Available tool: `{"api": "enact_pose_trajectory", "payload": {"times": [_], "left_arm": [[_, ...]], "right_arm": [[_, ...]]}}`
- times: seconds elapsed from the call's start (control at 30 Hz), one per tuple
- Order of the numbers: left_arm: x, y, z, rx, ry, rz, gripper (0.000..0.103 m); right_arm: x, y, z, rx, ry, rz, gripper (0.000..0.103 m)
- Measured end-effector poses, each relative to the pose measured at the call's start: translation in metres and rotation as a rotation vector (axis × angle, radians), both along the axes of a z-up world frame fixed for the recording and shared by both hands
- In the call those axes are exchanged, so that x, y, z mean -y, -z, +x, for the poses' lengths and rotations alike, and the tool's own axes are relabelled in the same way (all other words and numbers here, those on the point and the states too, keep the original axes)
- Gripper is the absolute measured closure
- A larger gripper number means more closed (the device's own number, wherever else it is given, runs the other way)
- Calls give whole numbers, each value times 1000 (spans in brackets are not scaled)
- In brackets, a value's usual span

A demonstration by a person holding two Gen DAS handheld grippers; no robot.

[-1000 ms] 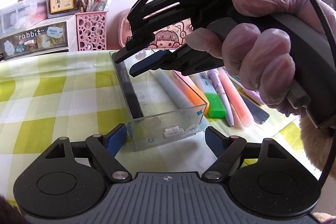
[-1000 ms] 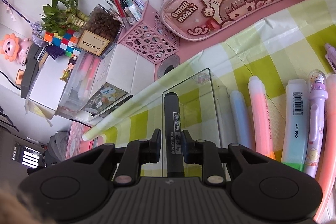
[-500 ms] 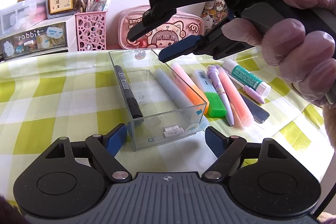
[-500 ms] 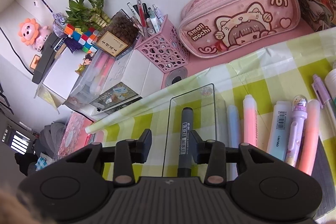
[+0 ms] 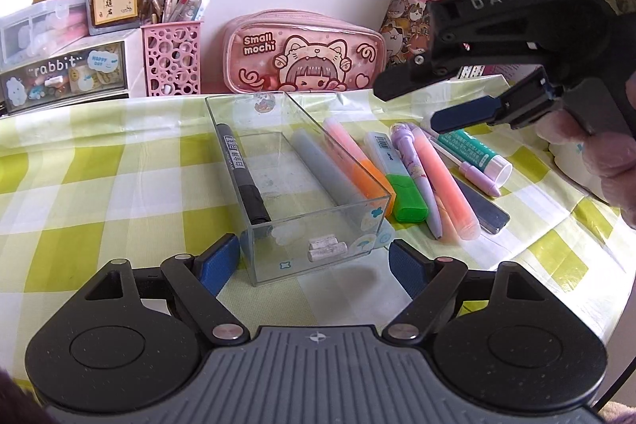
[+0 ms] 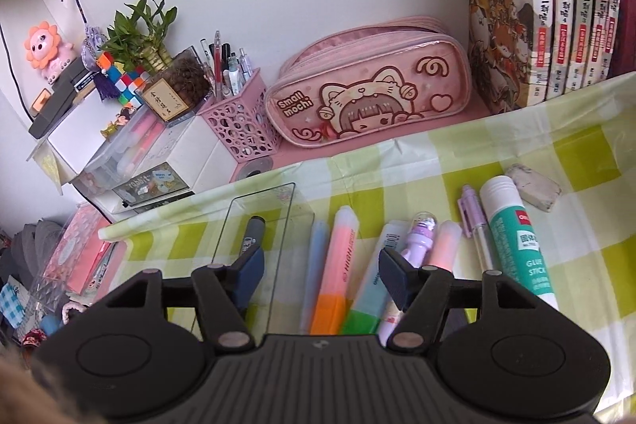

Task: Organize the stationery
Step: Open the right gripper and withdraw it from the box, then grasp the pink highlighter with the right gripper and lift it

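- Stationery, where does it stand?
- Right gripper [image 6: 322, 267] hangs empty over the row, its jaws opening, nothing between them. Left gripper [image 5: 314, 259] is closed on the near end of the box [image 5: 302, 221], its pads against both side walls.
- And in the box?
- Only the marker [image 5: 238, 165], lying along the left wall. Everything else is on the cloth [image 5: 99, 165]: a blue highlighter [image 6: 318, 257] just beside the right wall, then a pink one [image 6: 338, 265], a green one [image 6: 373, 285], pens and a glue stick [image 6: 516, 245] (the eraser [image 6: 532, 187] sits apart, near the books [image 6: 556, 6]).
- So the next pick?
- I'd judge the blue highlighter, being nearest. It touches its pink neighbour, so come straight down with the jaws across the barrel, one pad in the gap by the wall, and take care not to knock the glassy wall.
- Grip where?
- Mid-barrel, so it lifts level. Set it down parallel to the marker, low, and let go only once it rests on the floor of the box.
- Left one?
- It should hold as it does, since a clear box that light would likely slide.
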State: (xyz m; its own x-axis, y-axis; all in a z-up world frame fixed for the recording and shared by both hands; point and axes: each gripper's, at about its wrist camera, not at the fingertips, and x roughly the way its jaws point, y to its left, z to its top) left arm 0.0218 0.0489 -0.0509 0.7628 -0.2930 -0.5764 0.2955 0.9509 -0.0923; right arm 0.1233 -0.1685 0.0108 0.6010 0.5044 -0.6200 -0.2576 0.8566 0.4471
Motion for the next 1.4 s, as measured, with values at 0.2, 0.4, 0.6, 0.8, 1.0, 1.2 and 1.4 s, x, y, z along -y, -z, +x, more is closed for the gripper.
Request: {"api": "enact_pose_trajectory", "payload": {"times": [0.2, 0.4, 0.6, 0.8, 1.0, 1.2, 1.4], "left_arm": [[-1, 0, 0, 1, -1, -17, 24], [-1, 0, 0, 0, -2, -22, 23], [-1, 0, -1, -1, -1, -22, 23], [-1, 0, 0, -1, -1, -22, 23], [-1, 0, 0, -1, -2, -22, 23], [0, 0, 0, -1, 0, -20, 22], [1, 0, -1, -2, 2, -17, 22]], "right_arm": [[22, 11, -13, -9, 21, -18, 24], [33, 21, -20, -33, 18, -8, 24], [35, 33, -25, -41, 10, 6, 24], [35, 34, -21, -31, 16, 11, 24], [37, 37, -20, -9, 52, -21, 37], [31, 41, -21, 19, 56, -101, 48], [13, 40, -26, 86, 4, -266, 58]]}}
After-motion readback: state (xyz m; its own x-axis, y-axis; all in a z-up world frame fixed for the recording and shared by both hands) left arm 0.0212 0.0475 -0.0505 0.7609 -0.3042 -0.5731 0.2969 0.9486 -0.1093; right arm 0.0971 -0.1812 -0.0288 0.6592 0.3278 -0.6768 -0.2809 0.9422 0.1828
